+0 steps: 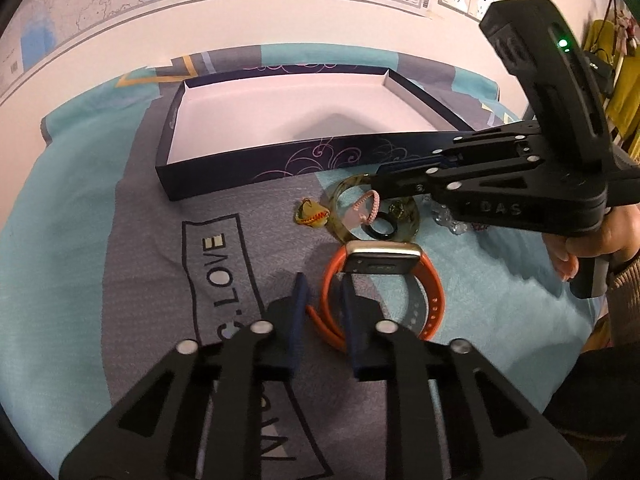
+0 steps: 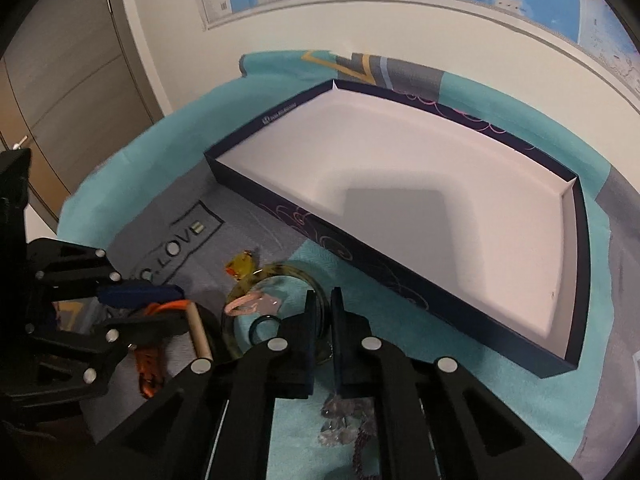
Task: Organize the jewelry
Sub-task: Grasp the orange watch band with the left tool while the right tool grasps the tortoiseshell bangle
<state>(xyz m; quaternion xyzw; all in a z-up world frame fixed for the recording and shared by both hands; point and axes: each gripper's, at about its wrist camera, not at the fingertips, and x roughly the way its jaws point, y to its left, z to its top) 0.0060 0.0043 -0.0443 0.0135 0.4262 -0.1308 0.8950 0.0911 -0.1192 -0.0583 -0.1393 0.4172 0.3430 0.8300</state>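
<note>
Currently my left tool pinches the orange strap of the watch, its navy pads pressed against the band just below the gold case. My right tool has its fingers pressed together on the rim of the translucent tortoiseshell bangle. Inside the bangle lie a pink braided ring and a black ring; just beside it, toward the printed lettering, sits a small yellow charm. A clear bead bracelet lies under my right tool. All items rest on a teal and grey cloth covering the surface. Beyond them stands the open navy box with a white interior, holding no jewelry. A person's hand grips the right tool's handle.
</note>
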